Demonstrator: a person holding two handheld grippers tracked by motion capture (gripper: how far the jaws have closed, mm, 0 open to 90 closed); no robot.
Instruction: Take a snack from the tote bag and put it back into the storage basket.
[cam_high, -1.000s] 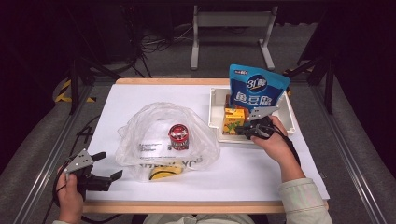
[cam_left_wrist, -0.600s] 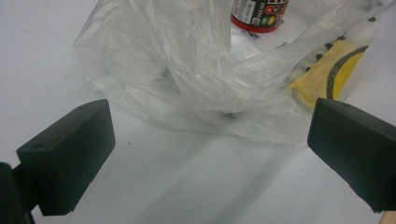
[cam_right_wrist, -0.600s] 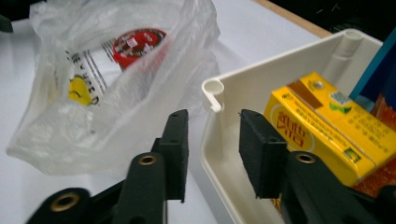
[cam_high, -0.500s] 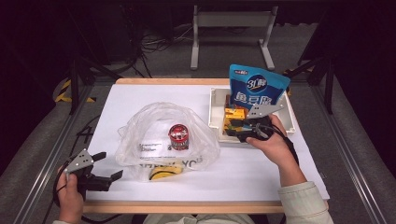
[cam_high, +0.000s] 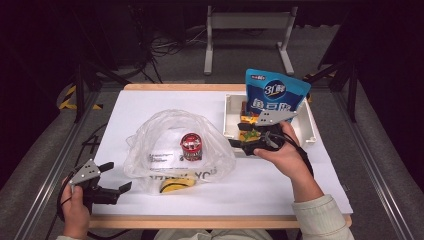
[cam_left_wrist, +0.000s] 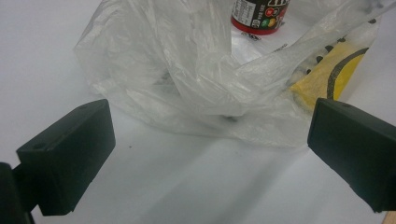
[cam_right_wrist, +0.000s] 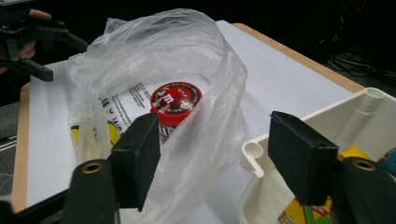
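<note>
At the right side of the table, in the white tray (cam_high: 310, 131), sits the yellow snack box (cam_high: 248, 126), just in front of the tall blue snack pouch (cam_high: 274, 95). Our right gripper (cam_high: 239, 142) hangs at the tray's left rim, and its jaws have just been opening; they stand spread with nothing between them, the yellow box below and to the right of them in the right gripper view. Judging from that, we read this as a released item and a gripper lifting clear.

Left of the tray, mid-table, the clear plastic bag (cam_high: 170, 145) gapes wide, with a red-lidded candy tub (cam_high: 191, 147) standing inside it and a yellow printed item (cam_high: 172, 185) at its near edge. Far left and near us, our left gripper (cam_high: 117, 176) rests at the table's corner, jaws wide apart and empty, pointing at the bag's near-left flank.

To do this well, we'd say: lift the right gripper straight up past the tray rim before swinging left, so a jaw doesn't hook the wall or tip the pouch. If the bag is the next stop, we'd want the left gripper to pinch the film at its edge and hold the mouth open, since that thin plastic will slump easily.
</note>
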